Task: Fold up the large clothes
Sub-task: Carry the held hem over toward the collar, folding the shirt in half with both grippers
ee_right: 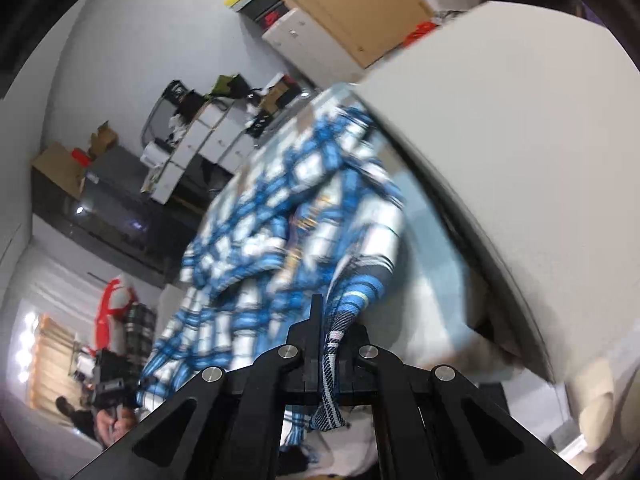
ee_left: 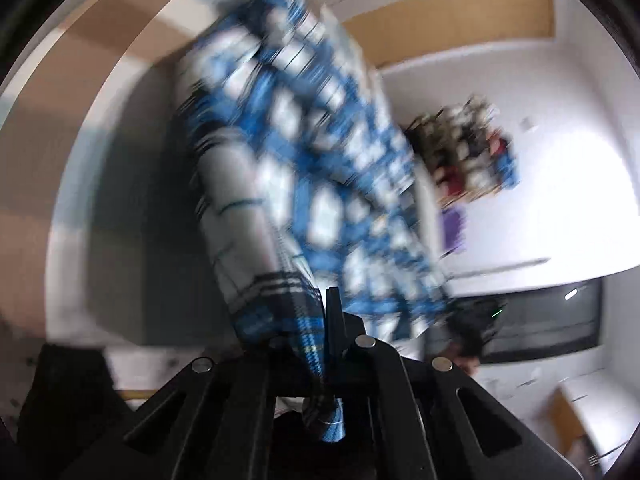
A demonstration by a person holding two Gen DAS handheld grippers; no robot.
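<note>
Here the left gripper (ee_left: pixel 326 312) is clamped on the blue plaid shirt (ee_left: pixel 304 168). The right gripper (ee_right: pixel 324 320) pinches another edge, and the cloth hangs blurred between them.

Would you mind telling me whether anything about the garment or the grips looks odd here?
Nothing stands out: the left gripper and right gripper are each shut on bunched fabric of the blue plaid garment, which hangs between them, motion-blurred.

Blue-white plaid shirt (ee_left: pixel 304 168), bunched and motion-blurred, hanging off my two pinched corners, draped over the white table (ee_right: pixel 520 140) edge
</note>
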